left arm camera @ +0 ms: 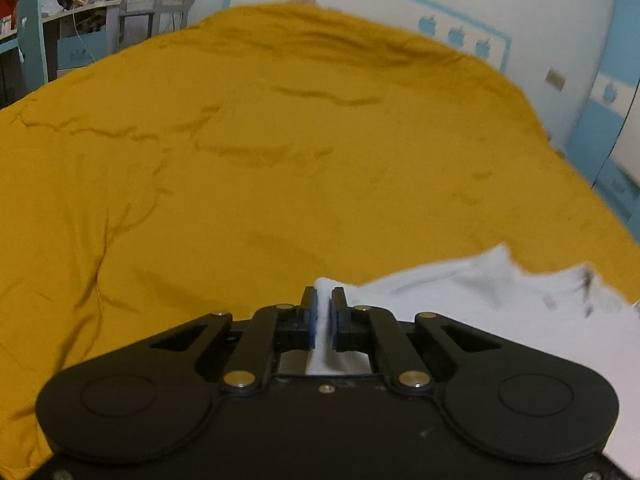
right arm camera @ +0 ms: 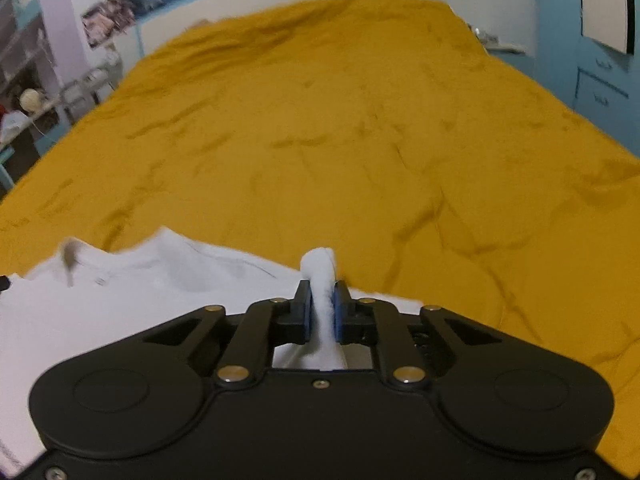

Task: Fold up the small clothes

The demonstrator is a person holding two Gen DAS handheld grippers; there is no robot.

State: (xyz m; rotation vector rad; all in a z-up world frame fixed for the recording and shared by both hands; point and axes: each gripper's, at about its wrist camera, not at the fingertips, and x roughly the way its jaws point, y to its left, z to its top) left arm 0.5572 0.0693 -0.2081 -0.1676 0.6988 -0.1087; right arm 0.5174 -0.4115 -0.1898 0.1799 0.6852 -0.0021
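Note:
A white T-shirt (left arm camera: 500,300) lies near the front edge of a bed covered by a mustard-yellow blanket (left arm camera: 260,152). My left gripper (left arm camera: 323,300) is shut on a pinch of the shirt's fabric; the shirt spreads to its right, with the collar at the far right. In the right wrist view my right gripper (right arm camera: 322,294) is shut on a bunched fold of the same white shirt (right arm camera: 132,300), which spreads to its left with the collar (right arm camera: 70,258) at the far left. The yellow blanket (right arm camera: 360,140) fills the view ahead.
A white and blue headboard (left arm camera: 360,4) stands at the bed's far end. A desk with a blue chair (left arm camera: 32,40) and clutter is at the left. Blue drawers (right arm camera: 600,88) stand at the right.

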